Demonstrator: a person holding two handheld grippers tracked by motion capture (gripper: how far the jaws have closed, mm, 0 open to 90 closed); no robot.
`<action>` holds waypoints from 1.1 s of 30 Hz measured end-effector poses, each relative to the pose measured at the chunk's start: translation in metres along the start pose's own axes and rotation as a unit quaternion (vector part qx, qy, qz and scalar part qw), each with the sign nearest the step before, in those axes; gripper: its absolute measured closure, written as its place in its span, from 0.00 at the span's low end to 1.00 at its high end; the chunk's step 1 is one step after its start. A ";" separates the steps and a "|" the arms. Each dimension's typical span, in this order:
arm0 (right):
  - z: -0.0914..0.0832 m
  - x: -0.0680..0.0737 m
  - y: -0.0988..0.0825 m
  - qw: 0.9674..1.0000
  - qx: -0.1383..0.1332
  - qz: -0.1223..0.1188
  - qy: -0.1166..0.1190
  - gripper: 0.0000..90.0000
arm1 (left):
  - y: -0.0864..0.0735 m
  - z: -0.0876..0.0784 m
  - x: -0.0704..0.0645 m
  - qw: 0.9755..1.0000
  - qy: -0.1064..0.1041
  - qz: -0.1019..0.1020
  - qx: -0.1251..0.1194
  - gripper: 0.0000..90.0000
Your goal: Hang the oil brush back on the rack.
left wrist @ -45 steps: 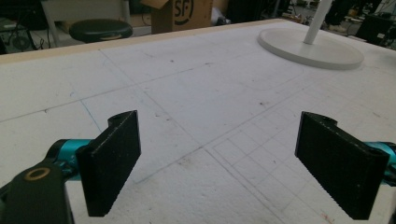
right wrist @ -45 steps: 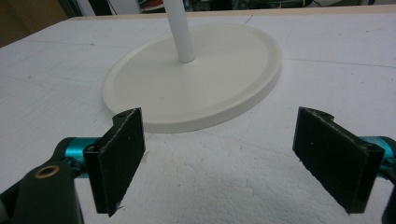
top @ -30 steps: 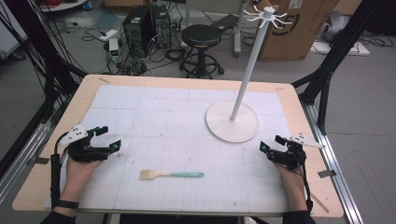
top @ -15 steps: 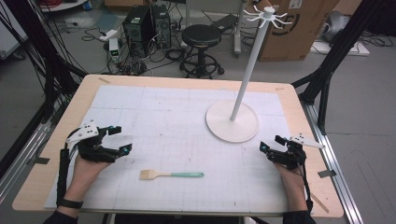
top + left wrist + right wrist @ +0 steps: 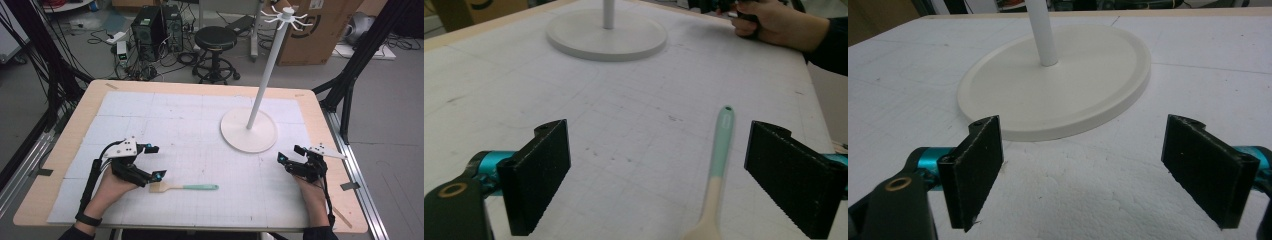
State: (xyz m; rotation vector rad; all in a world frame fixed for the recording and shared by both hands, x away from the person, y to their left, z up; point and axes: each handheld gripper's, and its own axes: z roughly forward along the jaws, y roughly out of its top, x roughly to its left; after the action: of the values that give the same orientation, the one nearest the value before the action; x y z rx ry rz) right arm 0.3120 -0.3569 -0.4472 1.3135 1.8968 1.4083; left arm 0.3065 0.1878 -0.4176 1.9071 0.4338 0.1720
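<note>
A small utensil (image 5: 182,187) with a teal handle and a pale tan head lies flat on the white mat near the table's front, handle pointing right. My left gripper (image 5: 156,162) is open just left of its head. In the left gripper view the utensil (image 5: 719,160) runs between the jaws of that gripper (image 5: 659,175), closer to the right one, touching neither. My right gripper (image 5: 290,154) is open at the front right, empty, facing the white stand's round base (image 5: 248,130). The right gripper view has the base (image 5: 1058,85) just beyond the spread gripper (image 5: 1098,170).
The stand's thin white pole rises to a ring of hooks (image 5: 286,17). A wooden table edge (image 5: 60,150) frames the mat. Behind the table, on the floor, are a black stool (image 5: 215,42), computer towers and a cardboard box.
My left gripper has moved right and toward the front, from the left side of the mat up to the utensil's head. The right gripper and the utensil have stayed put.
</note>
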 end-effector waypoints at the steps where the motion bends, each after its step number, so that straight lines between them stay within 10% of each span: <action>1: 0.000 0.000 0.000 1.000 0.000 0.000 0.000 0.18 | 0.000 0.003 -0.001 1.000 -0.004 0.005 0.008 0.14; 18: 0.000 0.000 0.000 1.000 0.001 0.002 0.000 0.18 | -0.011 0.035 -0.023 0.991 -0.071 0.059 0.101 0.44; 33: 0.000 0.001 0.000 1.000 0.000 0.000 -0.001 0.18 | -0.017 0.046 -0.030 0.982 -0.073 0.091 0.151 0.71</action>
State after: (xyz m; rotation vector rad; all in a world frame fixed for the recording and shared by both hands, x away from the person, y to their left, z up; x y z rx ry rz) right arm 0.3120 -0.3564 -0.4472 1.3148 1.8951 1.4055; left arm 0.2898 0.1416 -0.4473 2.2424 0.1937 0.0885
